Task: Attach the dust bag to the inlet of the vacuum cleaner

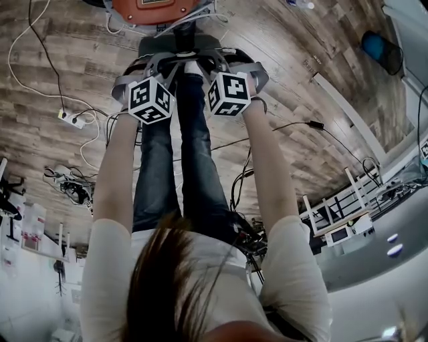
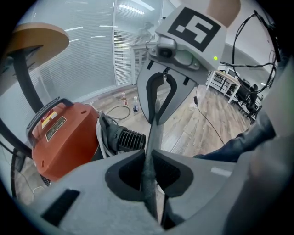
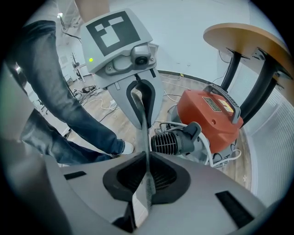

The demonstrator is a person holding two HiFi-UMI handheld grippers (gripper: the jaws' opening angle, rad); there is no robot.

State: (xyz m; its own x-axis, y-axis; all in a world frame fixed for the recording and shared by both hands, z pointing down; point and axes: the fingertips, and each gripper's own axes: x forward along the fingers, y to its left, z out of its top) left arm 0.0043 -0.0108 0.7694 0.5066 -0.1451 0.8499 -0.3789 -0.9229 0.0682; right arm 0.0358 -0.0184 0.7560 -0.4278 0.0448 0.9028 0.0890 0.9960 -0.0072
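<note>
Seen from above, the left gripper (image 1: 155, 67) and right gripper (image 1: 224, 61) hang side by side at the upper centre of the frame. They sit just below the orange vacuum cleaner (image 1: 160, 8) on the wooden floor (image 1: 301, 67), and what they carry is hard to make out here. In the left gripper view, the jaws are clenched on one edge of the grey dust bag (image 2: 154, 133). The bag runs edge-on up the middle to the other gripper, and the black ribbed inlet (image 2: 131, 137), as I take it, lies just left. In the right gripper view, that gripper pinches the opposite edge, with the inlet just to the right. The bag is held near the inlet but not on it, so I reckon the fitting is all still to do.
</note>
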